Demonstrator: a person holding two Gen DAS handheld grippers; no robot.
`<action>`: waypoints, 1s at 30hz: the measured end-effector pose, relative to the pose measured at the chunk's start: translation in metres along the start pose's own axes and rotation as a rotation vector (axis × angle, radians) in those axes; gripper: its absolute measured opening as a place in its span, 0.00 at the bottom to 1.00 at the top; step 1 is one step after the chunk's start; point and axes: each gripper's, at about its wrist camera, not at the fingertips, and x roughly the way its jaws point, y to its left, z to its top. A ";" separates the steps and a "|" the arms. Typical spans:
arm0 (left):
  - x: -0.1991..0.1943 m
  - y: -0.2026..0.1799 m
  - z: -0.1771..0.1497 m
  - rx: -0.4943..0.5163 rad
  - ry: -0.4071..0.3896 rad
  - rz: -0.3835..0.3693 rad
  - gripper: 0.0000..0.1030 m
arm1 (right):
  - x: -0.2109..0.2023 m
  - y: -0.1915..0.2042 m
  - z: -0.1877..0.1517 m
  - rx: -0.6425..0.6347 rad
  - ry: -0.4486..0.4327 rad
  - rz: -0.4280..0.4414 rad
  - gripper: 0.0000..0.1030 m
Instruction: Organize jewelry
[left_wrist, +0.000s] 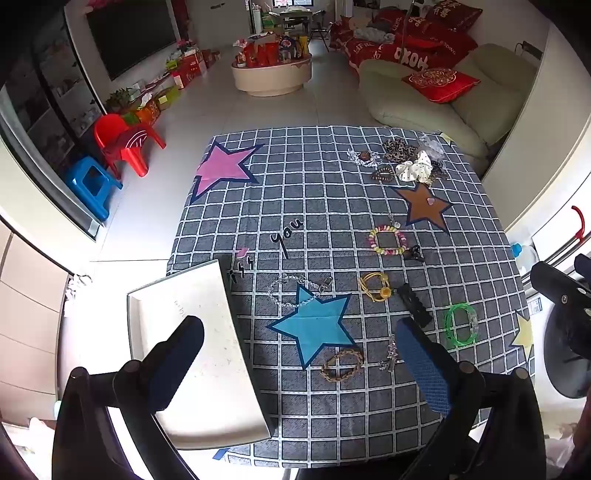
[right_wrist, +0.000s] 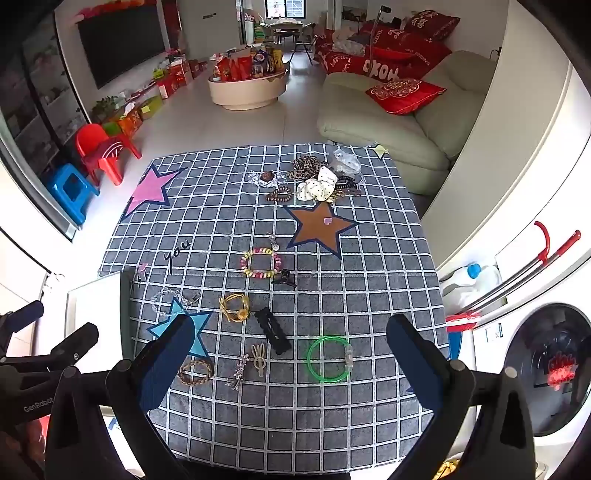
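Still at the start: both tongs, left (left_wrist: 299, 354) and right (right_wrist: 288, 354), spread empty above scattered jewelry, white tray (left_wrist: 207, 354) awaiting a first pick, likely the green bangle (right_wrist: 328, 358).

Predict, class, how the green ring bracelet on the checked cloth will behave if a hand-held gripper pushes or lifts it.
The green ring bracelet keeps an even round outline lying flat, so it is probably stiff rather than floppy. Its thin, see-through band suggests it is light and may slide on the checked cloth when pushed. Glossy plastic could slip between pads; stood on edge, it might roll.
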 end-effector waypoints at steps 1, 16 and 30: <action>0.000 0.000 0.000 0.001 -0.001 0.001 1.00 | 0.000 0.000 0.000 0.000 0.001 0.001 1.00; -0.007 0.006 0.002 0.006 -0.005 0.000 1.00 | -0.003 0.001 0.000 0.002 -0.007 0.005 1.00; -0.002 0.003 0.001 0.003 -0.006 0.004 1.00 | -0.003 0.002 0.001 -0.002 -0.009 0.009 1.00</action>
